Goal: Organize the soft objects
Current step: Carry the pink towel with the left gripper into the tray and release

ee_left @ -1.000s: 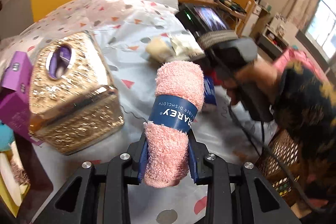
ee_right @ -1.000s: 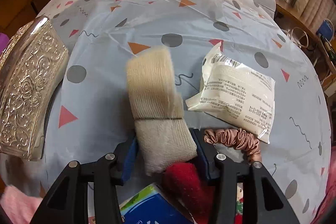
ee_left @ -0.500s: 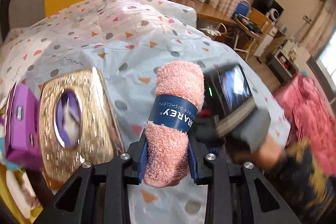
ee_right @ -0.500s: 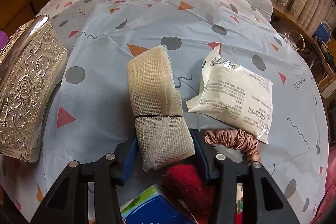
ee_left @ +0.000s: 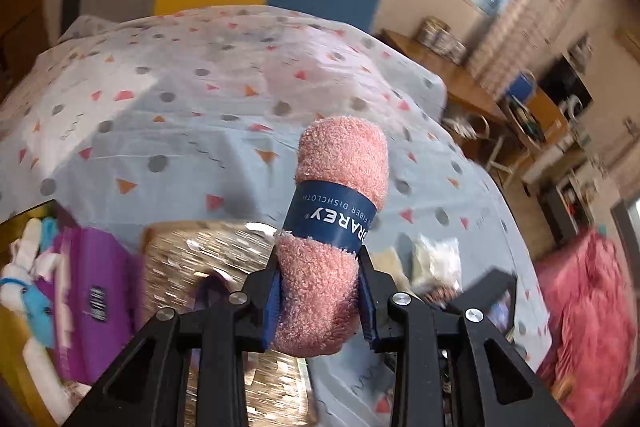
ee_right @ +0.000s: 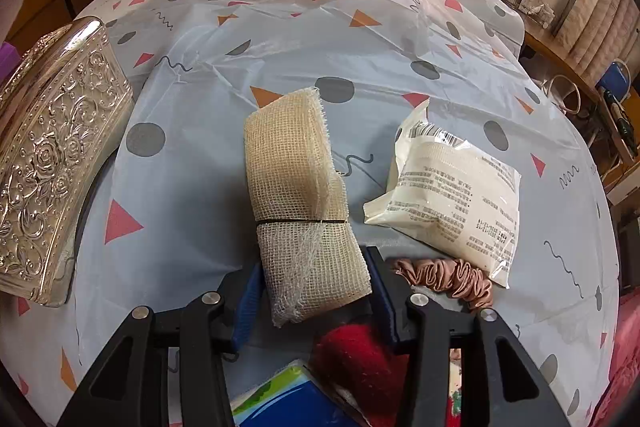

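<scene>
In the left wrist view my left gripper (ee_left: 322,301) is shut on a rolled pink dishcloth (ee_left: 334,227) with a dark blue paper band, held up above the patterned tablecloth (ee_left: 200,131). In the right wrist view my right gripper (ee_right: 314,293) is shut on a beige gauze roll (ee_right: 298,195) tied with a thin black band, its far end sticking out over the cloth. Beside it lie a white sealed packet (ee_right: 452,195), a pink satin scrunchie (ee_right: 448,279) and a red felt piece (ee_right: 360,359).
A gold embossed tissue box (ee_right: 48,163) stands at the left, blurred below my left gripper as the tissue box (ee_left: 200,267). A purple pack (ee_left: 92,291) and a white-and-blue soft toy (ee_left: 28,291) sit at far left. A blue-green packet (ee_right: 288,399) lies near. A pink blanket (ee_left: 584,315) is right.
My left gripper has swung up and left with the pink dishcloth; the tissue box slid beneath it and the other hand's gripper left the centre. My right gripper keeps its hold on the gauze roll.
</scene>
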Demonstrator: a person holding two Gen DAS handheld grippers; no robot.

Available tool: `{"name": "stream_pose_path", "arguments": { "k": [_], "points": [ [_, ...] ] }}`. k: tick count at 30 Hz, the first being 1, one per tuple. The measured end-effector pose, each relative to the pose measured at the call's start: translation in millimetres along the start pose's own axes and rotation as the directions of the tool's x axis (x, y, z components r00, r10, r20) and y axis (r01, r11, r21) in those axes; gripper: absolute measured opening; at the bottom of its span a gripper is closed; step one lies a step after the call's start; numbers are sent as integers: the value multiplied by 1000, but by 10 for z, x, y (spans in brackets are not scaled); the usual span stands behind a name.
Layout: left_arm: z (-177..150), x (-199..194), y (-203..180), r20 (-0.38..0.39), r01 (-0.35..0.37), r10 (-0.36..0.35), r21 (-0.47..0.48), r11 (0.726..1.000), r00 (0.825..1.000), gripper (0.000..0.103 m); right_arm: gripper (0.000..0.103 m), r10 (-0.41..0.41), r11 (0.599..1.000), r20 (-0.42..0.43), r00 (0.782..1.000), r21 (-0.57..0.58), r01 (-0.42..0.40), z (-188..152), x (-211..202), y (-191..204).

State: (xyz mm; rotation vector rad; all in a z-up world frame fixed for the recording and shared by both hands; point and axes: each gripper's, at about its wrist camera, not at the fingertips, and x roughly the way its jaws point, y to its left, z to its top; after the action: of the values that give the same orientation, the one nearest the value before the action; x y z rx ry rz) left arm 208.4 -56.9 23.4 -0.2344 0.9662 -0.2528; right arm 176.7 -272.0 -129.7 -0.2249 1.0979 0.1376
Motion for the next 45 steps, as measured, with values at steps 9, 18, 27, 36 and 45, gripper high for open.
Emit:
{"name": "stream_pose_path", "arguments": {
  "k": [9,18,27,36,45],
  "points": [
    [262,-579,818,135,-85,100,-112,990,986,33,48,-9,1000,9,1000,-15,9,-1,-6,40],
    [-129,-1028,1965,153,-183,233,-283,941,960,33,48,-9,1000,13,1000,-7,9,-14,-10,36],
    [-887,-1021,2845,51,-232,286,-461,856,957,33,48,-19,1000,29,999,-13,20,-25,-16,54],
    [-1253,-791,3284,-44,-267,299,-585,765,953,39,48,-22,1000,34,999,-9,22,-40,-20,62],
    [-1360,-804,2989,0,-361,397,-417,834,918,44,48,-28,1000,26,999,0,28,-34,-11,66]
  ]
}}
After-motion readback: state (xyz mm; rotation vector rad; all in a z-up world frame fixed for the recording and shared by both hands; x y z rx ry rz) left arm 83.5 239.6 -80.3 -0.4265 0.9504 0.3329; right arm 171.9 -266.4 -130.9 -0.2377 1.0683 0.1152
